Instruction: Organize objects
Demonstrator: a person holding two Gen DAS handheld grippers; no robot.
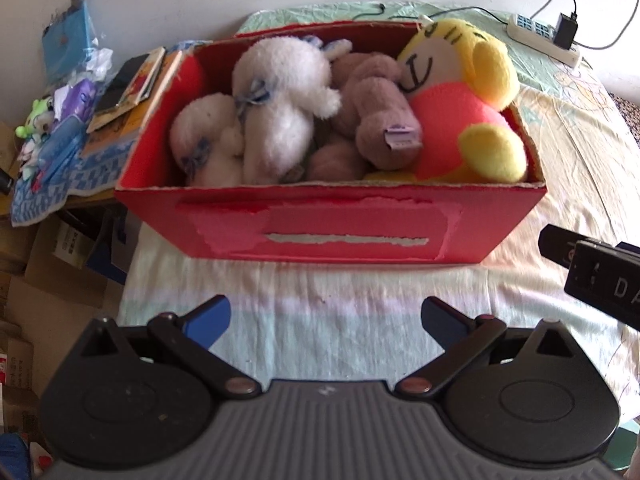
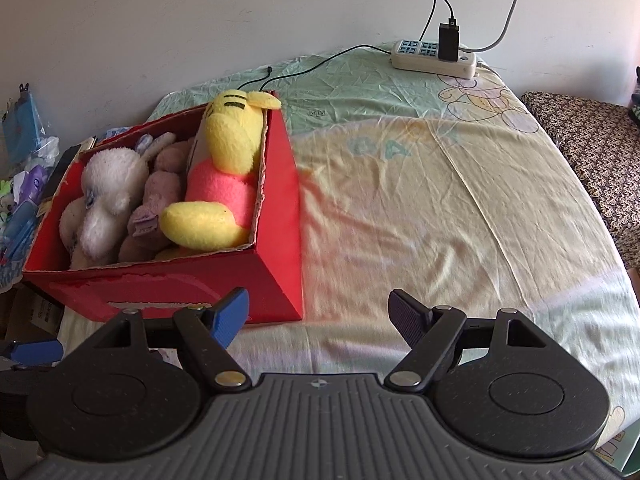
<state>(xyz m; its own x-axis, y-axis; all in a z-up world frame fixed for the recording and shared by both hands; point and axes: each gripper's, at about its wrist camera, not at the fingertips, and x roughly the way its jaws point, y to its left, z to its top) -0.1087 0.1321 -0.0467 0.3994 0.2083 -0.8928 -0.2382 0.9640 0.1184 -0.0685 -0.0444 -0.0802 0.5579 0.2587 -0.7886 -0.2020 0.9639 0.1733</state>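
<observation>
Blue-padded, my left tool (image 1: 326,320) and right tool (image 2: 319,312) both gaped apart, holding nothing, over the crumpled bedsheet (image 2: 420,208). Beyond sat the red box (image 1: 332,224) of plush toys (image 1: 280,108); a power strip (image 2: 434,58) lay by the white wall (image 2: 200,20).

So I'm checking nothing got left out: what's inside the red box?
The red box holds a white plush, a brownish-mauve plush and a yellow plush in pink. They are packed together, covering the bottom, so anything beneath cannot be seen.
</observation>
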